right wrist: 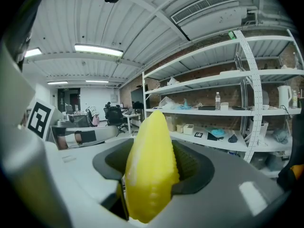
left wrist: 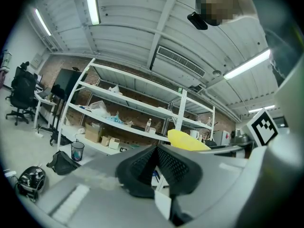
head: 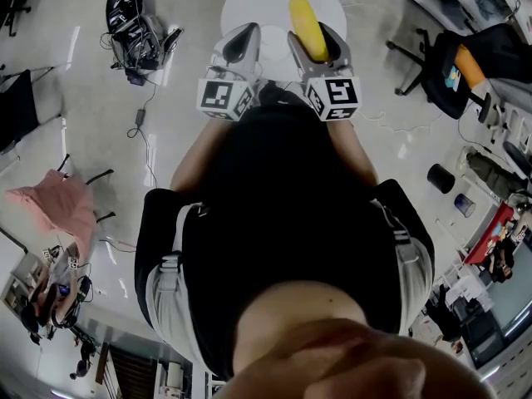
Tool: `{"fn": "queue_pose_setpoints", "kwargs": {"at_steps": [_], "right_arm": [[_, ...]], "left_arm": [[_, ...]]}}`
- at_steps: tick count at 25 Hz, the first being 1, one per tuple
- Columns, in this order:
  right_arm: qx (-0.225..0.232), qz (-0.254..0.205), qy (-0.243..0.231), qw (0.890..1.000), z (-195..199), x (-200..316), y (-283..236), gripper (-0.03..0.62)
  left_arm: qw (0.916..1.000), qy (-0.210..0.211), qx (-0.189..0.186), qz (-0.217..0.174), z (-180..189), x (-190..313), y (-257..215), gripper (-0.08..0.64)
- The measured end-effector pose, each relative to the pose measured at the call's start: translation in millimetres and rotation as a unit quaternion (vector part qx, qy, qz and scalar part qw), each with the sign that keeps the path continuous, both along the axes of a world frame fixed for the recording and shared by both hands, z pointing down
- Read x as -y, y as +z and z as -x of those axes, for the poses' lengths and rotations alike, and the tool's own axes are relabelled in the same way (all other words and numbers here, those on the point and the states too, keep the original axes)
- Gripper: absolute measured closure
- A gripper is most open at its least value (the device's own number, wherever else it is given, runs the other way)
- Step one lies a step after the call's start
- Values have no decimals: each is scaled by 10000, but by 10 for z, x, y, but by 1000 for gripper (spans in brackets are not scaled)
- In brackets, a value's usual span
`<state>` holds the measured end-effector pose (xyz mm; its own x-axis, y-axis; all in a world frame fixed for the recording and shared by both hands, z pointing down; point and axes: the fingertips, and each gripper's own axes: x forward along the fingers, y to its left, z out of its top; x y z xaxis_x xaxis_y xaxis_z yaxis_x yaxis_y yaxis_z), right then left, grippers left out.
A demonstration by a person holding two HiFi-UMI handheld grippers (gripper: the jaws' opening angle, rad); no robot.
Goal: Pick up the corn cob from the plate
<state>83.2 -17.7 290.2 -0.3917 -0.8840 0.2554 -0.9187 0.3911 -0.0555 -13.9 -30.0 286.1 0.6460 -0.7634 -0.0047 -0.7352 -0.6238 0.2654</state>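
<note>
Right gripper (head: pixel 319 43), tipped slightly down, clamps the corn cob (head: pixel 305 23); left gripper (head: pixel 240 41) beside it, level, closed empty.

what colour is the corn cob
Yellow. The corn cob shows best in the right gripper view.

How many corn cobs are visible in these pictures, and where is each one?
1. The corn cob is clamped in the right gripper, in front of the person. The person's body blocks part of the head view, so another may be hidden.
</note>
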Motion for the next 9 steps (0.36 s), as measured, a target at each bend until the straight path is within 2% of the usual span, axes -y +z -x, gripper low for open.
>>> {"fn": "queue_pose_setpoints", "kwargs": {"at_steps": [9], "right_arm": [[26,11,-2,10000,-22,-28,4,328]], "left_arm": [[10000,20,-36,5,-37,-21,-8,557]]}}
